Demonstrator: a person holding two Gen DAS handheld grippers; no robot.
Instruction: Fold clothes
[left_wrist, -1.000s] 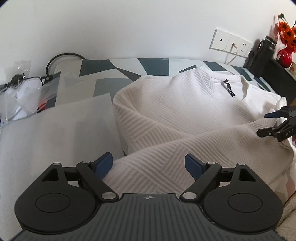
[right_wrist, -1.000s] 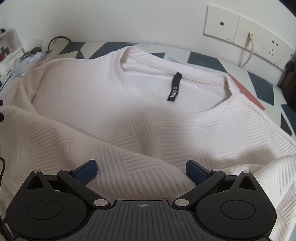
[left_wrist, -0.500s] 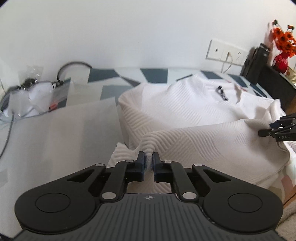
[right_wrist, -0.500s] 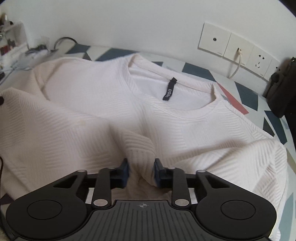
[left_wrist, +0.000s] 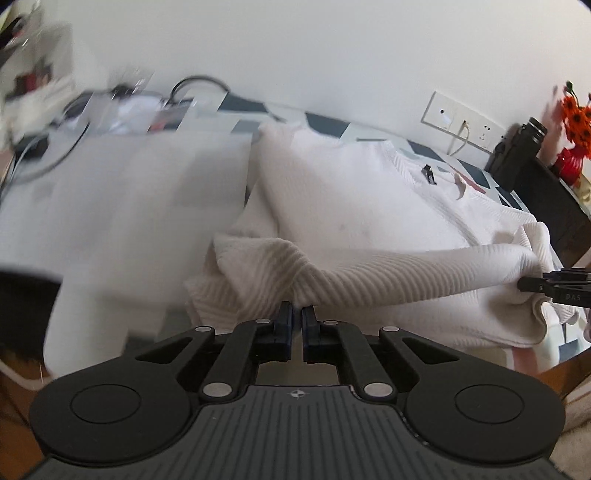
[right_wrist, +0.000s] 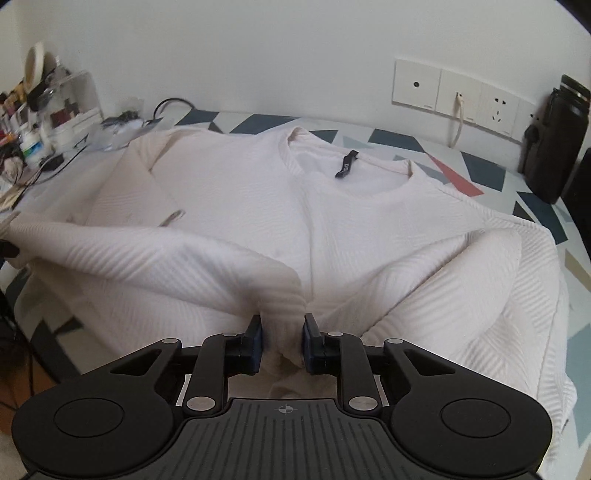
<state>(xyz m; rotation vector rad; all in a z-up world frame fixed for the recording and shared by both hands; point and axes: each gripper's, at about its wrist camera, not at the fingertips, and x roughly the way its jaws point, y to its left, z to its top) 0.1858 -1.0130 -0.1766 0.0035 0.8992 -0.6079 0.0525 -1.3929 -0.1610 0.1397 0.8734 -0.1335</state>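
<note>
White sweater (right_wrist: 369, 221) lies spread on the patterned surface (right_wrist: 461, 162), neck end toward the wall w/ black label (right_wrist: 345, 168) showing inside the collar. L gripper (left_wrist: 297, 314) has jaws closed tight on a pinch of the ribbed hem; fabric bunches up right at the pads. R gripper (right_wrist: 282, 328) has jaws clamped on a thicker wad of hem, pads still a bit apart w/ cloth filling the gap. Between the two the hem is lifted into a stretched band across the front of the body; in left view, R gripper tip sits at far right edge, hem running to it. Socket plate (right_wrist: 461, 96) on wall behind, cable plugged in. Dark bottle (right_wrist: 554, 136) at right, red flowers (left_wrist: 574, 118) near it. Clutter and cables (right_wrist: 40, 122) at left, blurred in left view.
</note>
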